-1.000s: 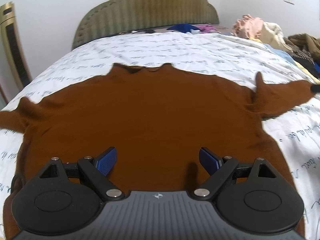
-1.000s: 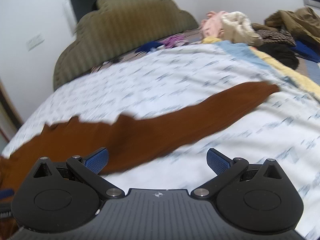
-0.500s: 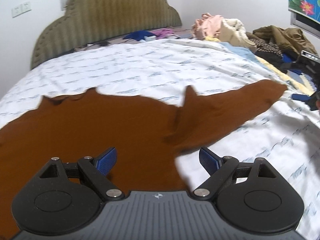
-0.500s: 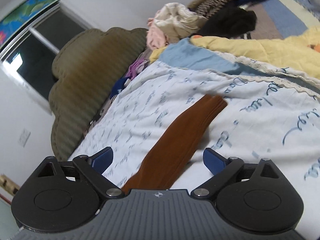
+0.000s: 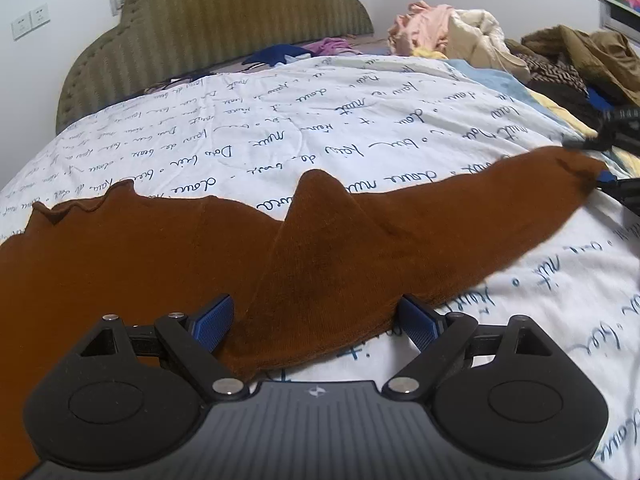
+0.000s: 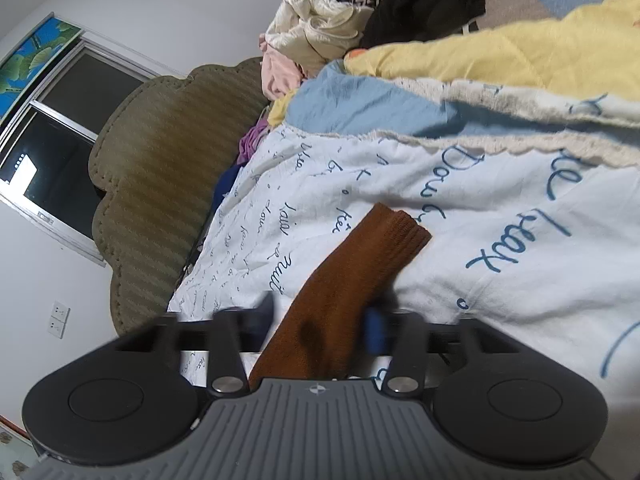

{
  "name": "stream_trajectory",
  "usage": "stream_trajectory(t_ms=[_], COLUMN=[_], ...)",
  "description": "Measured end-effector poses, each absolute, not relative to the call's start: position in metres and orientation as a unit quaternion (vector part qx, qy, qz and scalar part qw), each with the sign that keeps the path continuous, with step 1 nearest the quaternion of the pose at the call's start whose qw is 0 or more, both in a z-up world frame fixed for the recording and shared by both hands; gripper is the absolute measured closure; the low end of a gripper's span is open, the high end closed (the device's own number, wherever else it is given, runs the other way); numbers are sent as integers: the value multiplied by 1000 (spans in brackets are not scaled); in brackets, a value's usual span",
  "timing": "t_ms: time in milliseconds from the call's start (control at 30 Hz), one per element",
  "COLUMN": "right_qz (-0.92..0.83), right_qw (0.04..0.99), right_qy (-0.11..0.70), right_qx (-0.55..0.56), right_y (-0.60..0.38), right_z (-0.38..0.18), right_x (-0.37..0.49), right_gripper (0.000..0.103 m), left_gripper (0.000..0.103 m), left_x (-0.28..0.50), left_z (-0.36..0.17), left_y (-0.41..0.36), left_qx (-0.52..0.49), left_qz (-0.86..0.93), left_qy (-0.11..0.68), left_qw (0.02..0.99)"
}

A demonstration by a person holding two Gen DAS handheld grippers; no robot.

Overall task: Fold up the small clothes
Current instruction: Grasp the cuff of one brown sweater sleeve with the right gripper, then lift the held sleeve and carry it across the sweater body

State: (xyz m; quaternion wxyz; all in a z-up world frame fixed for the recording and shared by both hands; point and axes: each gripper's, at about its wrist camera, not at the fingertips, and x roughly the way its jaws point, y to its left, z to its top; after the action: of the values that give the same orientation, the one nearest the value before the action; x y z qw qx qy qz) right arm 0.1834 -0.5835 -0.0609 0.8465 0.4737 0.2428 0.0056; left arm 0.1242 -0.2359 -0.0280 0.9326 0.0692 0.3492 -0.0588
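**Right gripper closing on the sleeve cuff, left one waiting at the armpit**

The brown sweater [image 5: 132, 264] lies flat on the white bedsheet with blue handwriting [image 5: 280, 136]; its body spreads toward 9 o'clock in the left wrist view, and its one long sleeve [image 5: 460, 216] runs out toward 2 o'clock, so the long axis of the sleeve goes from the left gripper to the right one; the coming move, I think, depends on this line, because the cuff must travel back along it over the body.

The right gripper [image 6: 320, 324] is the nearer one to the cuff [image 6: 396, 236]; its jaws are closing now with the sleeve between them, and the ribbed cuff sticks out beyond the fingers toward 1 o'clock; the fingers are blurred, so I cannot say if the pads already press the cloth.

The left gripper [image 5: 314, 322] stands wide open and holds nothing; the fold of cloth where sleeve meets body lies between its blue pads [image 5: 418, 322], not pinched.

The far side of the sweater is cut off at the left edge; the lower hem is hidden under the gripper body; the pile of other clothes [image 5: 480, 36] at 1 o'clock stays well apart.
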Motion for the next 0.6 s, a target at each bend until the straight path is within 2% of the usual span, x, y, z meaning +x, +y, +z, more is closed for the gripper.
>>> stream_trajectory(t_ms=[33,100,300,600], right_qz=[6,4,18,75], right_qw=[845,844,855,880], right_qy=[247,250,220,171], right_qx=[475,475,469,437], right_y=[-583,-583,-577,-564], right_z=[-63,-67,-58,-5], right_x=[184,186,177,148], right_gripper=[86,91,92,92], left_gripper=[13,13,11,11], left_x=[125,125,133,112], left_z=[-30,-33,-32,-28], left_y=[-235,-230,-230,-207], left_qx=[64,50,31,-28], left_qz=[-60,-62,-53,-90], left_qy=[347,343,342,340], left_qw=[934,936,938,936])
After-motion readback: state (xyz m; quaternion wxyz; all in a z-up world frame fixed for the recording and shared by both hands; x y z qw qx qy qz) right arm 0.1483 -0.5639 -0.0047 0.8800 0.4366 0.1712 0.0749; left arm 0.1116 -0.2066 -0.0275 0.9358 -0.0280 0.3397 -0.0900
